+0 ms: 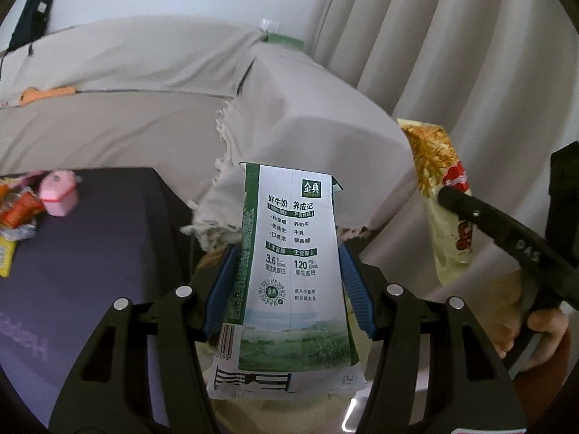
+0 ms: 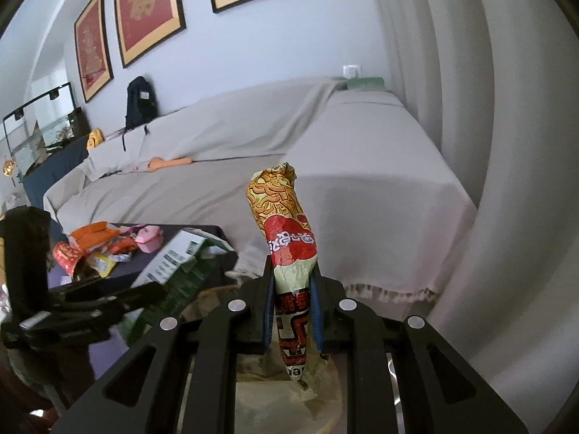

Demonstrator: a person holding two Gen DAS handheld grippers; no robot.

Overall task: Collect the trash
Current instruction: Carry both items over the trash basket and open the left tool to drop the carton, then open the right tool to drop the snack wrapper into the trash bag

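The milk carton (image 1: 289,275), white with green print, stands upright in the middle of the left wrist view, clamped between the blue pads of the left gripper (image 1: 287,289), whose jaws sit about half open around its width. At the right edge of that frame the noodle wrapper (image 1: 443,195) hangs from the black fingers of the right gripper (image 1: 448,195), with a person's hand (image 1: 542,329) on its handle lower right.

In the right wrist view the same wrapper (image 2: 286,228), yellow and red and rolled into a tube, rises from the centre, pinched by the nearly closed right gripper (image 2: 292,300).

Left of both grippers lies a dark table (image 1: 90,253) with more litter: a pink carton (image 1: 59,195), orange and red wrappers (image 2: 97,249) and a yellow packet (image 1: 5,256).

Behind everything, a sofa under a beige cover (image 1: 307,108) fills the middle. Pale curtains (image 1: 452,36) hang upper right. A dark backpack (image 2: 141,103) leans on the sofa back, below red framed pictures (image 2: 148,11).
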